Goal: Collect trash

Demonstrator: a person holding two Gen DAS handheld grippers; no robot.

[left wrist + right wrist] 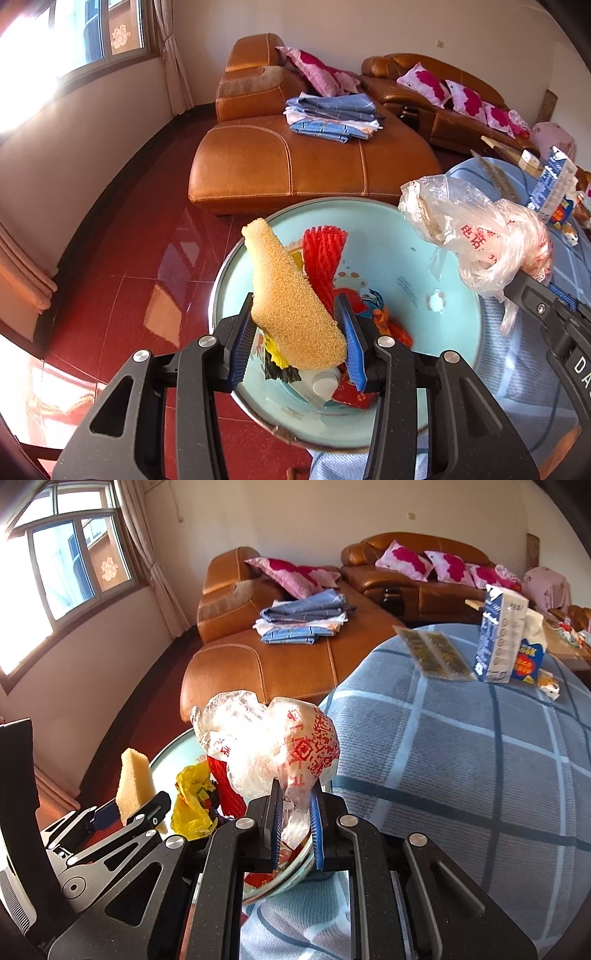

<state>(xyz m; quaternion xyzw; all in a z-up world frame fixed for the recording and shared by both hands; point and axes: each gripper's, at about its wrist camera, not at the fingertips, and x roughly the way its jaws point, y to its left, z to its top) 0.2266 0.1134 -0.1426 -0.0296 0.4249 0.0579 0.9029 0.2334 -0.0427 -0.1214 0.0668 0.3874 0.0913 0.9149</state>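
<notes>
My left gripper is shut on a yellow sponge and holds it over a light blue basin. The basin holds a red foam net, a yellow wrapper and other scraps. My right gripper is shut on a crumpled clear plastic bag with red print, held above the basin's right side. That bag also shows in the left wrist view, and the sponge in the right wrist view.
The basin sits at the edge of a table with a blue checked cloth. On it stand a milk carton, a snack box and flat packets. Orange sofas and a red floor lie beyond.
</notes>
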